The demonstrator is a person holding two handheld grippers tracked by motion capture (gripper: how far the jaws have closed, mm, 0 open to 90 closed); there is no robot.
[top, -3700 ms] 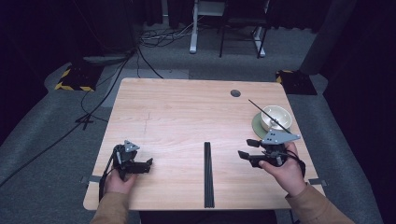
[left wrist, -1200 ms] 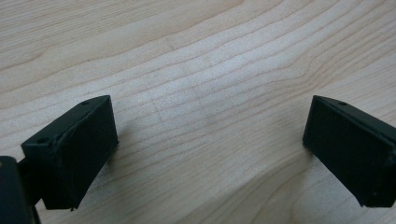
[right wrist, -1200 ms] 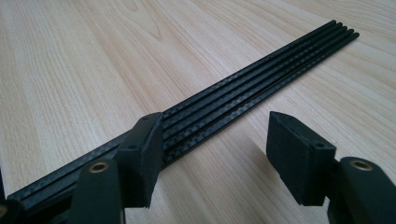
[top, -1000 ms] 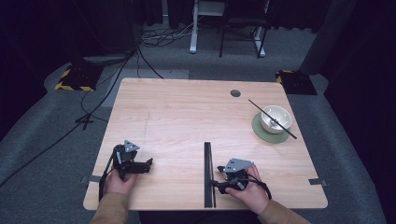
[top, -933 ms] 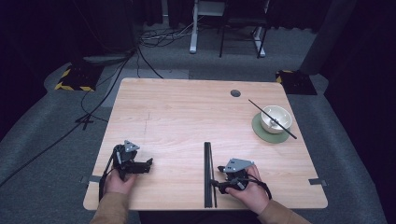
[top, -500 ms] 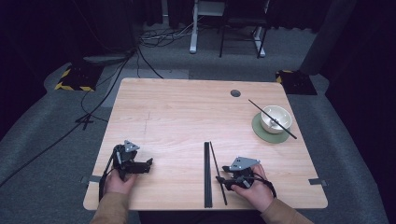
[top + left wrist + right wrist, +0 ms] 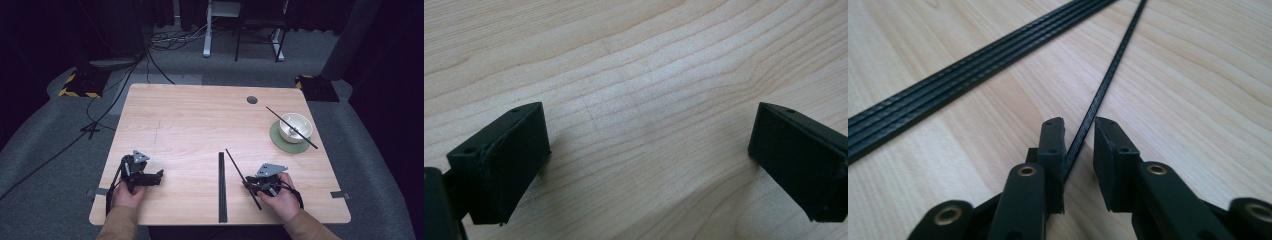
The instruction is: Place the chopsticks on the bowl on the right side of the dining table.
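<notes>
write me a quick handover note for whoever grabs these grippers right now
Left gripper: open, holding nothing, low over bare table at the near left.
Right gripper: jaws around one black chopstick, a gap visible on one side, so the grip looks loose; it slants away from the black strip.
Other chopstick lies across the white bowl on the green coaster, far right.
Done: one stick at the bowl.
Left, probably: carry the gripped stick to the bowl.
</notes>
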